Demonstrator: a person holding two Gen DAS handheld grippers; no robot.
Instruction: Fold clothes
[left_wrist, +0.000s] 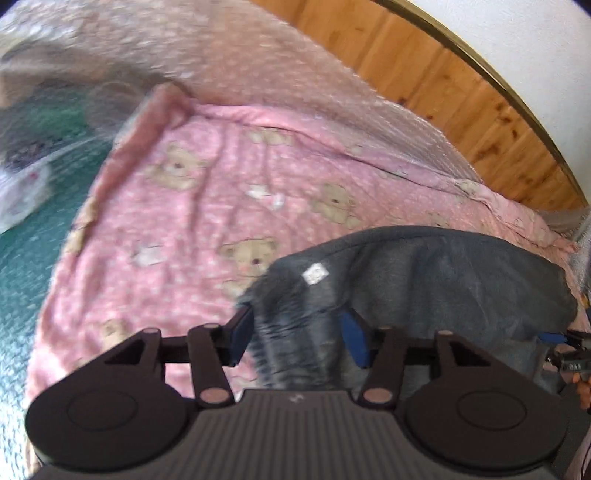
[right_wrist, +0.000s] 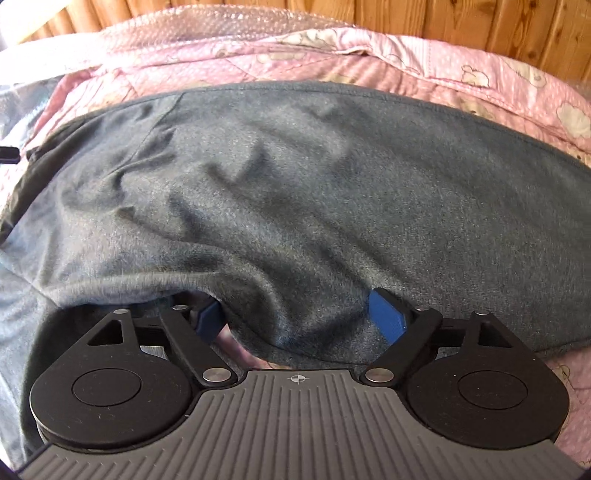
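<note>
A dark grey garment (left_wrist: 443, 280) with a small white label (left_wrist: 315, 274) lies on a pink teddy-bear quilt (left_wrist: 192, 206). My left gripper (left_wrist: 298, 339) sits at the garment's left end. A raised bunch of the grey cloth stands between its blue pads (left_wrist: 355, 343), which are apart and not clamped on it. In the right wrist view the same grey garment (right_wrist: 332, 177) spreads wide across the quilt (right_wrist: 517, 85). My right gripper (right_wrist: 299, 317) is wide open at the near edge, with a fold of cloth draped loosely between its fingers and over the left one.
Wood-panelled wall (left_wrist: 461, 96) runs behind the bed. Bubble wrap (left_wrist: 229, 48) covers the far part of the bed. A teal blanket (left_wrist: 26, 236) and a pale bundle (left_wrist: 22, 192) lie to the left. The other gripper and a hand (left_wrist: 581, 391) show at the right edge.
</note>
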